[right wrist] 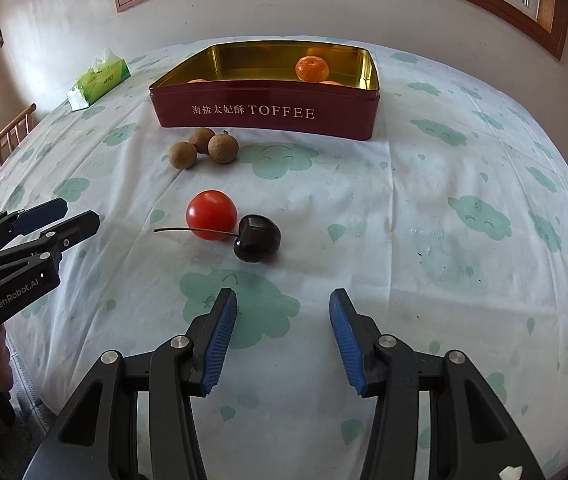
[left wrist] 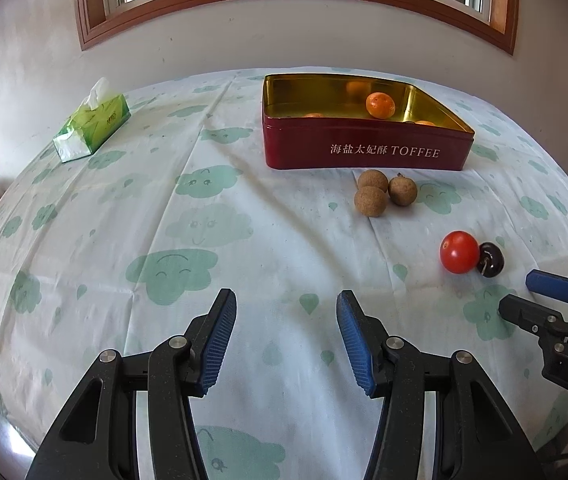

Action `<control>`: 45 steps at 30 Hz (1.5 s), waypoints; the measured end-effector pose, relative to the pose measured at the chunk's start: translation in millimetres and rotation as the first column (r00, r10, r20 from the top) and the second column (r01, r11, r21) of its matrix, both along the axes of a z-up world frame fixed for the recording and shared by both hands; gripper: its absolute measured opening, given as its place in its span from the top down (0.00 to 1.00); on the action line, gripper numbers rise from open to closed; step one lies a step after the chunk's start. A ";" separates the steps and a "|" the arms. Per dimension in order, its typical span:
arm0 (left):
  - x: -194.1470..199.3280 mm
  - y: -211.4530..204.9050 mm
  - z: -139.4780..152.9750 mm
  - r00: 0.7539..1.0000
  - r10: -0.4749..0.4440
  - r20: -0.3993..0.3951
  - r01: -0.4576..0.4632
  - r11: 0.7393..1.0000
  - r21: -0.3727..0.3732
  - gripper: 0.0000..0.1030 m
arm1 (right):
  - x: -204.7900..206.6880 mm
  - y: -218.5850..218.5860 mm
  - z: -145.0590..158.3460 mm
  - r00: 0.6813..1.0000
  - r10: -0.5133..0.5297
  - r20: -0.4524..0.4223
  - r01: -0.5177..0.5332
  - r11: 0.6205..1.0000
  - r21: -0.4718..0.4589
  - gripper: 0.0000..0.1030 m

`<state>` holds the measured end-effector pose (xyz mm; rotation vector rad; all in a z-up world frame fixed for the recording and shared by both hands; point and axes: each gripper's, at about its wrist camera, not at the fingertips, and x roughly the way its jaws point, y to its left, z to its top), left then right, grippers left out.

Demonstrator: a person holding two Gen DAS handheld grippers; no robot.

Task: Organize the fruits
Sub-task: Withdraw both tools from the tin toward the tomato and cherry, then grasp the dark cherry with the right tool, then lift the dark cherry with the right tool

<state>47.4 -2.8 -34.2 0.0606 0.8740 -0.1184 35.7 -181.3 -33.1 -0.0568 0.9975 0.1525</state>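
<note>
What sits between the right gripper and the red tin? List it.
Right wrist view: from the open right gripper toward the red tin lie bare cloth, the dark cherry touching the tomato, then three brown longans.

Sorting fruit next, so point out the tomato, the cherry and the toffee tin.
tomato [right wrist: 211, 214], right wrist view, middle of its red skin.
cherry [right wrist: 257, 243], right wrist view, dark body.
toffee tin [right wrist: 263, 114], right wrist view, red front wall.

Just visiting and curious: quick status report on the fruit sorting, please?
Both grippers, left and right, open and empty. Tomato, cherry and three brown fruits on the table, outside the tin. Nothing blocking.
</note>
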 end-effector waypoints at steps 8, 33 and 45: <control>2.4 1.3 -10.1 1.000 0.006 -0.025 -0.007 1.000 -0.014 0.48 | 11.5 11.6 -3.7 1.000 0.021 0.017 -0.021 0.999 -0.028 0.54; 2.7 -22.1 -11.0 0.999 -0.043 -0.023 0.043 0.999 -0.017 0.46 | 20.6 9.0 -3.8 0.999 0.013 0.051 -0.012 1.000 -0.021 0.77; 2.5 -50.9 -11.1 0.994 -0.105 -0.027 0.104 0.994 -0.032 0.46 | 24.5 -34.7 -2.5 0.994 -0.095 0.046 0.096 0.995 -0.004 0.77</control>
